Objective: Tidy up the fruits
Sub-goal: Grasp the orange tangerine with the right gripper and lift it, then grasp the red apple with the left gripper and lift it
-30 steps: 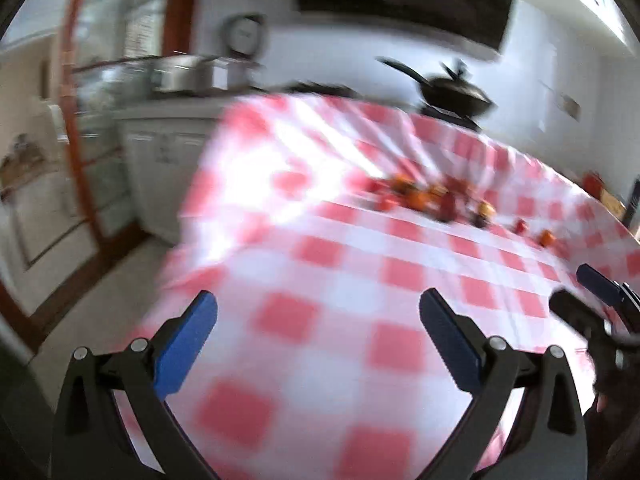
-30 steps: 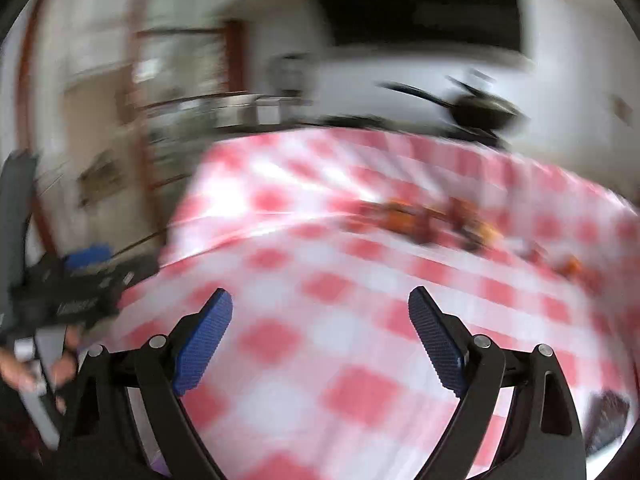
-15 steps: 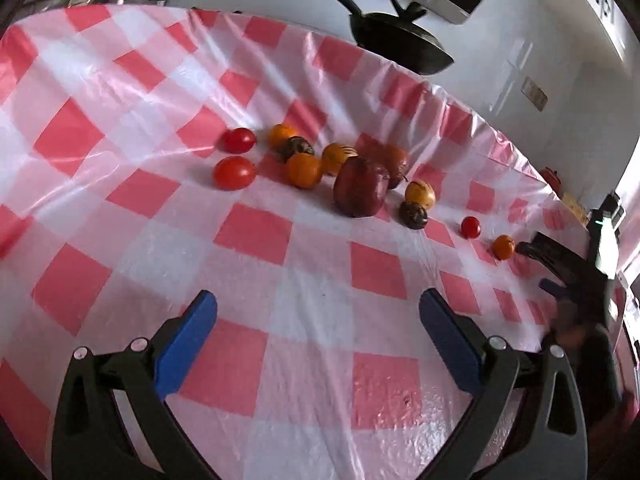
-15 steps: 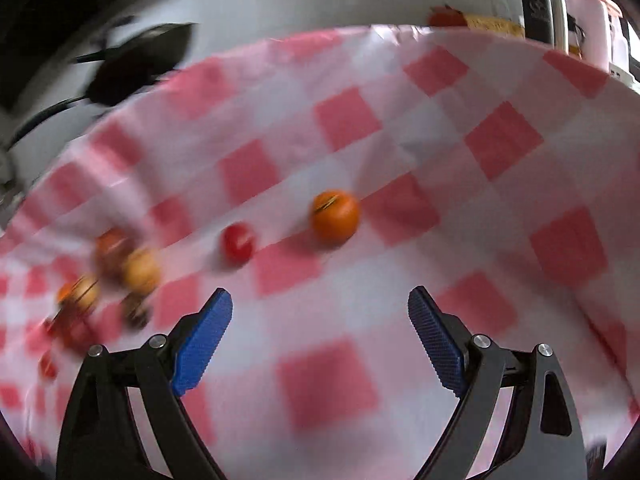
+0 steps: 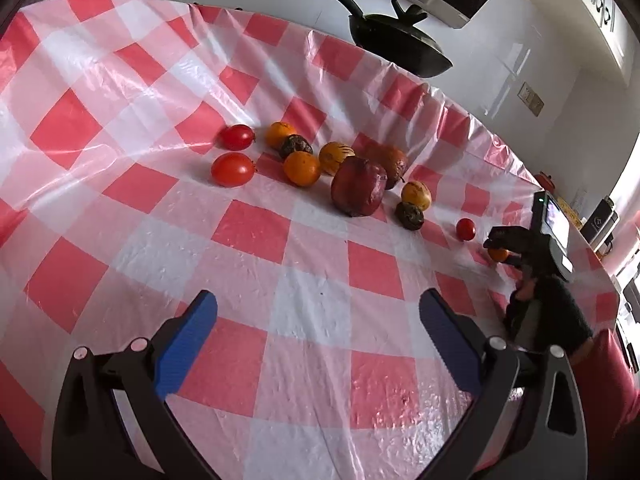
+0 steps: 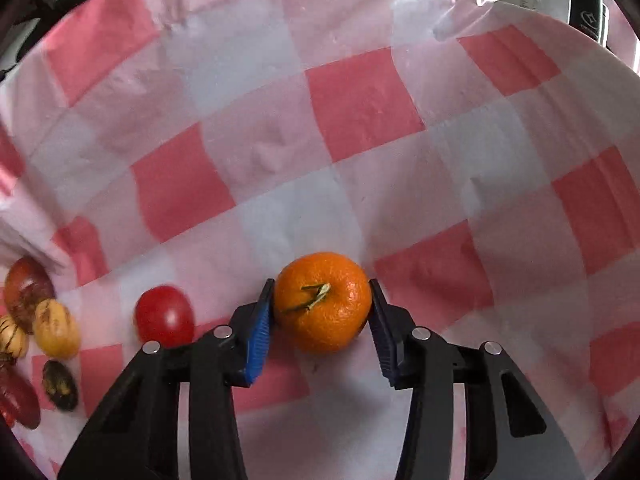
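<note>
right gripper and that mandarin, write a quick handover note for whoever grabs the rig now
Right gripper: jaws closing around the mandarin, pads at both its sides, fruit on the checked cloth.
Left gripper: open, empty, above the cloth.
Small red tomato lies just left of the mandarin; the main fruit cluster sits mid-table.
Done: nothing visibly sorted.
Left: lift the mandarin, group the fruits.

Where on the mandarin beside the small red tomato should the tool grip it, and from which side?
Grip the mandarin across its widest middle, coming from above. Its stem faces up and its round flanks are clear. The right tool is closing there now, pads at both sides.
</note>
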